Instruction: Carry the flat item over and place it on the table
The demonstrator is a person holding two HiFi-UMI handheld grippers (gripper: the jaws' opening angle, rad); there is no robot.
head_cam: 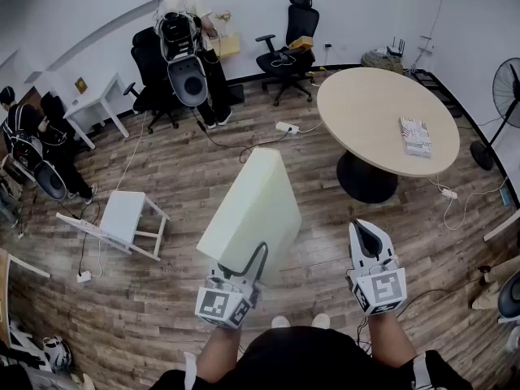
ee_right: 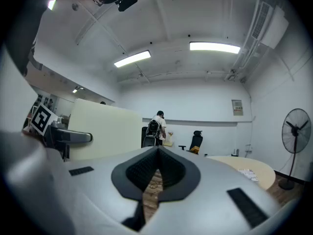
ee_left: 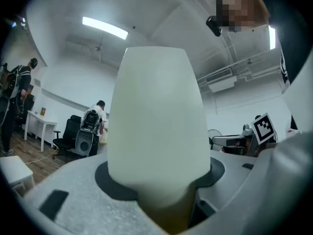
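A thick pale cream foam slab (head_cam: 252, 210) hangs over the wooden floor, held by its near edge in my left gripper (head_cam: 242, 273). In the left gripper view the slab (ee_left: 155, 121) fills the middle and both jaws press on its sides. My right gripper (head_cam: 370, 246) sits to the slab's right with its jaws together and nothing between them; its own view shows the dark pads (ee_right: 156, 173) meeting. The round beige table (head_cam: 382, 124) stands ahead to the right, with a patterned flat packet (head_cam: 415, 136) on it.
A small white side table (head_cam: 122, 218) stands at the left. Office chairs (head_cam: 288, 51) and people with backpacks (head_cam: 183, 43) are at the far wall. A power strip and cables (head_cam: 286, 127) lie on the floor; a fan (head_cam: 505, 96) stands at the right.
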